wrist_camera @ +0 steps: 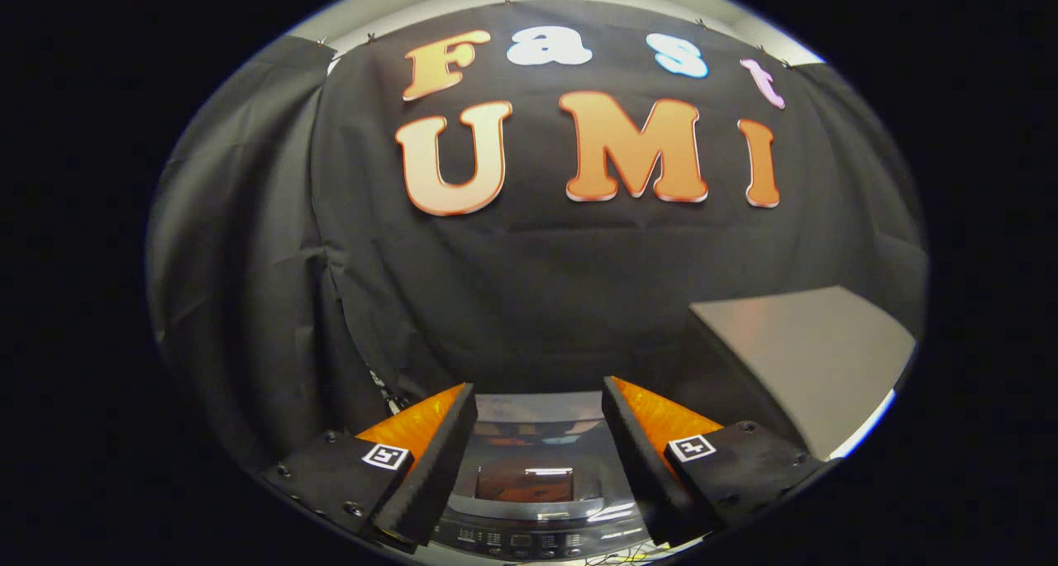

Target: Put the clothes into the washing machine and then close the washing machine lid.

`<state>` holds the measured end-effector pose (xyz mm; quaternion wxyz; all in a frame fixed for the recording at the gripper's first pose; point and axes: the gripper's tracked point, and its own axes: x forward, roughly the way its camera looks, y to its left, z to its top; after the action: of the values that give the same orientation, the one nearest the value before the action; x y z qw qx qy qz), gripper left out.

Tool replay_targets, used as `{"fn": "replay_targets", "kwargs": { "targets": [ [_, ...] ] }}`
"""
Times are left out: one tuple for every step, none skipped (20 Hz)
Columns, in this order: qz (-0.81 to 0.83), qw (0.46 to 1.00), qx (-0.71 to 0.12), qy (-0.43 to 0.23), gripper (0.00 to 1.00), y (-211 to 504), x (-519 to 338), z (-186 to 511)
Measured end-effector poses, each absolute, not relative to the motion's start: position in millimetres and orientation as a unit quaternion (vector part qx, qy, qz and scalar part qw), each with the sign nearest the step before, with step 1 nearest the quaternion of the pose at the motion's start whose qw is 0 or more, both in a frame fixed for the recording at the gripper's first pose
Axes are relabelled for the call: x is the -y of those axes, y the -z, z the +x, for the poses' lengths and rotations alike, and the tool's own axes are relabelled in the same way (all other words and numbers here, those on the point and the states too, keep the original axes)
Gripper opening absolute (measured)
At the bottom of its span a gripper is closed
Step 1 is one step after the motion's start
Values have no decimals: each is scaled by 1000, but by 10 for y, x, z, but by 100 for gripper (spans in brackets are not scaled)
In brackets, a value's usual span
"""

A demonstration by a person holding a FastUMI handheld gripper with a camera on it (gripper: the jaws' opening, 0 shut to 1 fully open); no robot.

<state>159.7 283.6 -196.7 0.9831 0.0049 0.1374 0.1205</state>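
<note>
Gripper (539,401) held high, fingers wide apart, gripping nothing. Between and below them, washing machine (537,487) with glossy lid (529,475) lying flat, seemingly closed; grey box (806,359) beyond the right finger. Fits either clothes already inside or lid awaiting opening.

Glossy dark-lidded washing machine (529,483): partly hidden behind both spread fingers of the gripper (539,392); body cut off below its control strip; button markings too small to tell.
Grey flat-topped box (806,351), beyond the right finger: far side cut off.
</note>
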Motion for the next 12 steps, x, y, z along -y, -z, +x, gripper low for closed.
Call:
{"fn": "replay_targets", "kwargs": {
  "targets": [
    [0,985,-127,-118,98,1806,-2728,1544],
    [-2,986,-117,-115,98,1653,-2614,1480],
    [-5,988,-110,-111,98,1521,-2481,1405],
    [-3,989,-100,-107,98,1387,-2343,1340],
    [-1,990,-94,-104,98,1263,-2196,1254],
    [2,991,-84,-101,98,1133,-2050,1166],
    [3,992,-79,-96,98,1022,-1875,1124],
    [5,993,-69,-94,98,901,-1698,1054],
    [7,994,-64,-90,98,800,-1514,965],
    [9,994,-62,-89,98,718,-1332,889],
    [12,995,-57,-85,98,635,-1158,796],
    [15,995,-53,-85,98,554,-988,721]
  ]
}}
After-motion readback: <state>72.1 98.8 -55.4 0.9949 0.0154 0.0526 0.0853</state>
